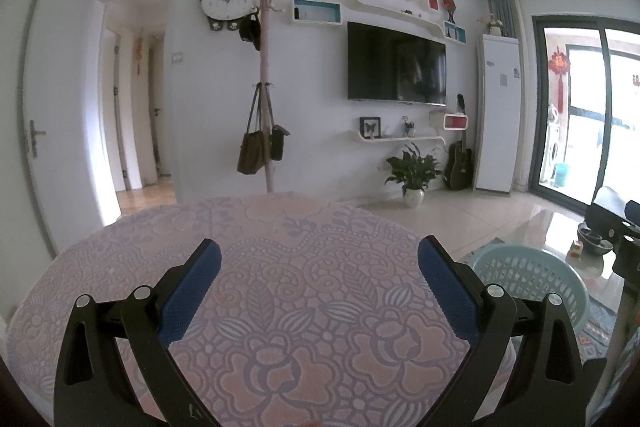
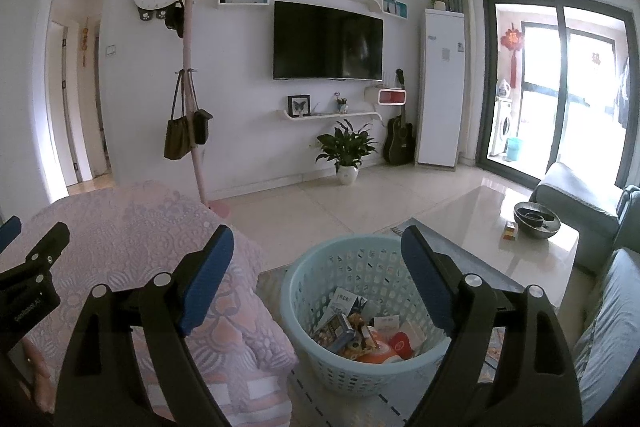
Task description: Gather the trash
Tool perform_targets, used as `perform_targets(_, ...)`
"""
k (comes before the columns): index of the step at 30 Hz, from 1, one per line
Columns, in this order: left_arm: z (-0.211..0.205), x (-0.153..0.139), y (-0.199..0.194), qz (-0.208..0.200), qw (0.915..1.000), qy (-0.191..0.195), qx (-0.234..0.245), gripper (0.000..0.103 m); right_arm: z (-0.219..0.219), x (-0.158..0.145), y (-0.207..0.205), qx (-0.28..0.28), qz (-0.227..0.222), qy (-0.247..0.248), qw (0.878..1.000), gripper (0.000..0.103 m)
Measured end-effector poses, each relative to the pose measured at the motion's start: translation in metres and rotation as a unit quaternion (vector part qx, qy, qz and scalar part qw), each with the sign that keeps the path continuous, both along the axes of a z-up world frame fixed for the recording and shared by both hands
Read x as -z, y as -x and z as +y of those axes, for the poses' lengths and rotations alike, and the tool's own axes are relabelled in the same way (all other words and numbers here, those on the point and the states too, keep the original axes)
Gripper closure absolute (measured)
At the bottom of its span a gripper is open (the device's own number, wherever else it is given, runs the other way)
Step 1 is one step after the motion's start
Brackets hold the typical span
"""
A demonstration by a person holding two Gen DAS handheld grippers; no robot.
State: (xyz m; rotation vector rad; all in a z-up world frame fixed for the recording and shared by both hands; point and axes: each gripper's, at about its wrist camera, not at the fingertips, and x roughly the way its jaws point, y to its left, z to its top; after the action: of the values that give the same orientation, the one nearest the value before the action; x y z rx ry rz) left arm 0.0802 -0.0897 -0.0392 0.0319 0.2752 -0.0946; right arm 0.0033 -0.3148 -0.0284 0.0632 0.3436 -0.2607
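A pale blue perforated basket (image 2: 320, 359) stands on the floor beside a table with a pink patterned cloth (image 2: 132, 247). Inside it lies trash (image 2: 360, 331): small boxes, wrappers and an orange-red packet. My right gripper (image 2: 318, 247) hovers above the basket, open, with nothing between its blue pads. My left gripper (image 1: 320, 259) is held over the pink cloth (image 1: 280, 247), open and empty. The basket's rim (image 1: 532, 267) shows at the right in the left wrist view. The left gripper's side shows at the left edge of the right wrist view.
A glossy coffee table (image 2: 500, 239) with a dark bowl (image 2: 536, 219) stands right of the basket, and a grey sofa (image 2: 612, 307) runs along the far right. Behind are a coat stand with bags (image 2: 188, 131), a potted plant (image 2: 346, 151) and tiled floor.
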Motion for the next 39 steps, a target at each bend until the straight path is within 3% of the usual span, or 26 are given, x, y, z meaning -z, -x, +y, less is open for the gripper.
perform_targets(27,-0.001,0.004,0.015,-0.002,0.9999,-0.01,-0.007,0.007,0.005,-0.005,0.005,0.002,-0.009,-0.002,1.0,0.022)
perform_targets(39,-0.005,-0.001,0.035,0.015,0.9999,0.003,-0.002,0.007,0.015,-0.01,0.01,-0.002,-0.011,0.001,1.0,0.022)
